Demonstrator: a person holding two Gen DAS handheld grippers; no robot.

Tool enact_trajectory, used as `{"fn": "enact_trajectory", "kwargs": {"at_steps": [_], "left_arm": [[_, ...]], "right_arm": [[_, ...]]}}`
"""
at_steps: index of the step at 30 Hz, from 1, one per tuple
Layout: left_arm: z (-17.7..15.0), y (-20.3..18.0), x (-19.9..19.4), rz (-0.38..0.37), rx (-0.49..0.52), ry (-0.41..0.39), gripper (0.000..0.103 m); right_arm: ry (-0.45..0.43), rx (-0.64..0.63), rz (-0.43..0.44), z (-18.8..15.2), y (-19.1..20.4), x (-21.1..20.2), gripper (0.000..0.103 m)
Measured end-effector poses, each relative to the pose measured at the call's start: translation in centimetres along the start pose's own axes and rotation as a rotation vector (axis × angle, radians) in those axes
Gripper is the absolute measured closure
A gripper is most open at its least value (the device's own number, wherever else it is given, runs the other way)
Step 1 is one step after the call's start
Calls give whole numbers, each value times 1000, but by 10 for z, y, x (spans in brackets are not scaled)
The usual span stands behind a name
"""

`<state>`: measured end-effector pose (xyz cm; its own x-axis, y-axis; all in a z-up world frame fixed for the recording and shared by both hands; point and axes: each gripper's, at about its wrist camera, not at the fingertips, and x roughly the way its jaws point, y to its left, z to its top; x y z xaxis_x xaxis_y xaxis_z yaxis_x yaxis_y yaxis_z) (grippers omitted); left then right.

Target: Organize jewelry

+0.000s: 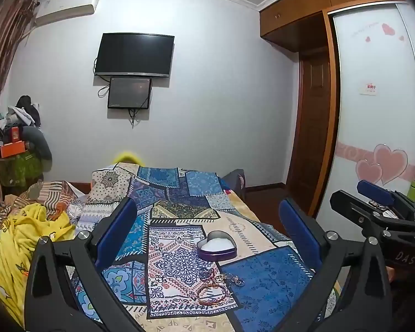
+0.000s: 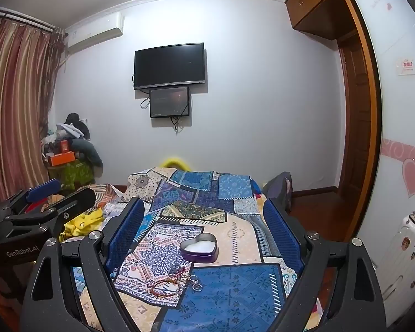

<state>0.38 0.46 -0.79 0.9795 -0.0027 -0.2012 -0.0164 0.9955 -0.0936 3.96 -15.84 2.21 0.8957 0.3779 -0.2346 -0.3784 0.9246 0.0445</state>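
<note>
A purple heart-shaped tin (image 1: 217,245) with a white lining sits open on the patterned bedspread (image 1: 174,215); it also shows in the right wrist view (image 2: 199,247). In front of it lies a small pile of jewelry: a red and gold beaded bracelet (image 1: 211,293) (image 2: 166,287), darker bead strands (image 1: 207,272) and silver rings (image 1: 236,280) (image 2: 196,283). My left gripper (image 1: 207,221) is open and empty, held above the bed short of the jewelry. My right gripper (image 2: 204,218) is open and empty too, beside it (image 1: 379,204).
A yellow blanket (image 1: 19,238) and crumpled bedding lie on the bed's left side. A cluttered stand (image 1: 16,149) is at the far left by the curtain. A wardrobe (image 1: 373,96) and wooden door are on the right. A white suitcase (image 2: 401,254) stands at the right.
</note>
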Motion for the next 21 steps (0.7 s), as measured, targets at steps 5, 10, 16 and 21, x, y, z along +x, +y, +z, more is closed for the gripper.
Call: {"fn": "enact_trajectory", "kwargs": {"at_steps": [5,10,16,21], "left_arm": [[-2,0,2,-1,-4,5,0],[-3,1,3,0,-5,7,0],[-4,-1,6,1,-4,14,0],[-5,0,6,1,-4,14,0]], "right_arm": [[2,-1,-1,0,0,0,17],[3,1,-2,-1,1,1,17],[7,2,-2,-4,1,2,17],[9,2,-2,-3,2,0,17]]}}
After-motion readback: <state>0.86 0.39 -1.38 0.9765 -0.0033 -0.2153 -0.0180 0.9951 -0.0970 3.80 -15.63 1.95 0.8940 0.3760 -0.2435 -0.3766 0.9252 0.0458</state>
